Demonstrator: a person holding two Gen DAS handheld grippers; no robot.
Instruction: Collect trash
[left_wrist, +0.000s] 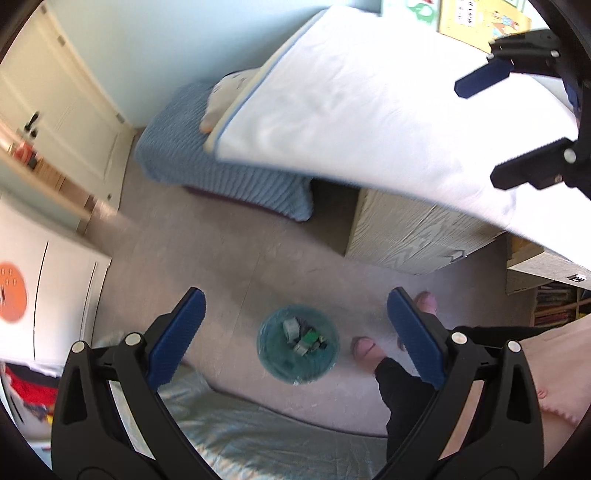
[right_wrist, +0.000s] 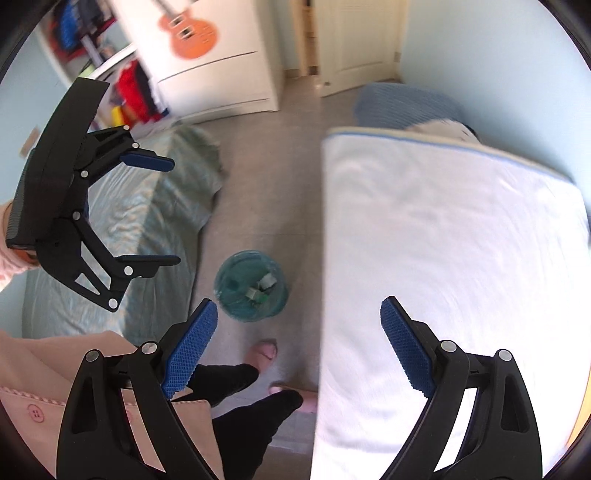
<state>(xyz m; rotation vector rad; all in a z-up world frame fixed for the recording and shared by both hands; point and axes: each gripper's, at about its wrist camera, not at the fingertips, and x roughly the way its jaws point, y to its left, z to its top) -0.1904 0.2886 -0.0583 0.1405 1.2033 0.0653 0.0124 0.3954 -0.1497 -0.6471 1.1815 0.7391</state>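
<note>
A teal trash bin (left_wrist: 298, 344) stands on the grey floor between two beds, with several small pieces of trash (left_wrist: 304, 336) inside. It also shows in the right wrist view (right_wrist: 251, 285). My left gripper (left_wrist: 295, 332) is open and empty, held high above the bin. My right gripper (right_wrist: 299, 347) is open and empty, above the floor beside the white bed. The right gripper also shows at the top right of the left wrist view (left_wrist: 480, 133), and the left gripper at the left of the right wrist view (right_wrist: 168, 212).
A bed with a white cover (right_wrist: 443, 258) and blue blanket (left_wrist: 207, 155) is on one side, a green-covered bed (right_wrist: 140, 221) on the other. The person's legs and pink slippers (left_wrist: 364, 347) stand by the bin. A white wardrobe (right_wrist: 221, 66) and a door (left_wrist: 55, 103) are beyond.
</note>
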